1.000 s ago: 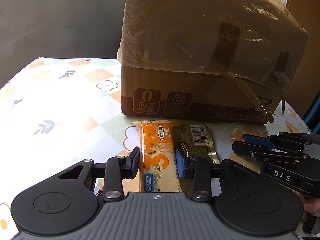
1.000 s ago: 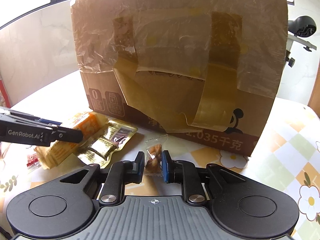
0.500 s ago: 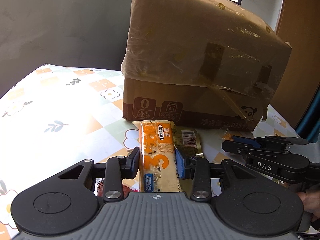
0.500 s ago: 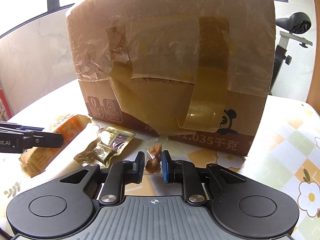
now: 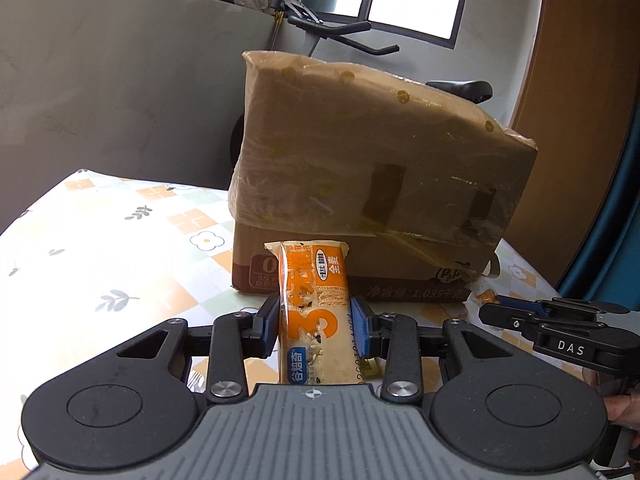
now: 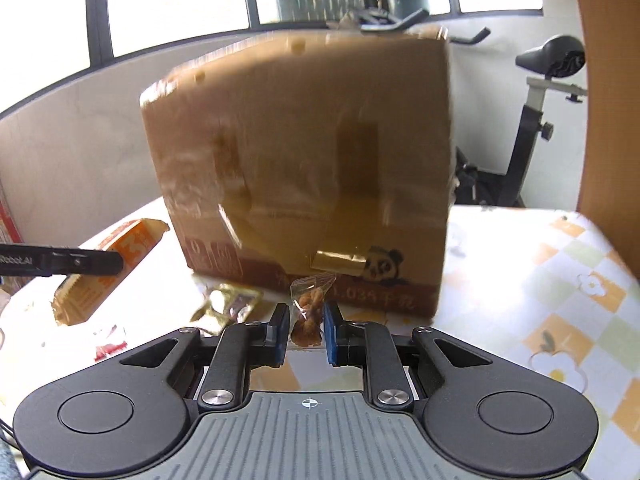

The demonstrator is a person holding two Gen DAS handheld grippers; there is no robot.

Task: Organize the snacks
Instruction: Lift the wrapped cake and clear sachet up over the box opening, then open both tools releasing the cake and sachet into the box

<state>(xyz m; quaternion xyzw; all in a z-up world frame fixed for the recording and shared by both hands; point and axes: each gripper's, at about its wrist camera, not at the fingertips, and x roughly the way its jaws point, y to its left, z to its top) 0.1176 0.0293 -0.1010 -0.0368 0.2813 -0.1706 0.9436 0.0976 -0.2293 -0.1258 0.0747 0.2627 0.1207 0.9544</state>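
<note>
Orange bar [image 5: 316, 312] is clamped in the left gripper [image 5: 316, 326], lower centre of frame. Clear packet [image 6: 308, 312] is pinched by the right gripper [image 6: 306, 330]. Box [image 6: 312, 168] is seen behind, mid-frame.

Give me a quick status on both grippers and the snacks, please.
Left gripper shut on orange cracker pack. Right gripper shut on small clear snack bag. Gold packet on table. Taped cardboard box directly ahead.

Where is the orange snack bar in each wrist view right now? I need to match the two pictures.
Left wrist view: orange snack bar at bottom centre, clamped between the left gripper fingers.
Right wrist view: same bar at far left, sticking out past the left gripper.
Shared landmark: the taped cardboard box on the table behind it.
</note>
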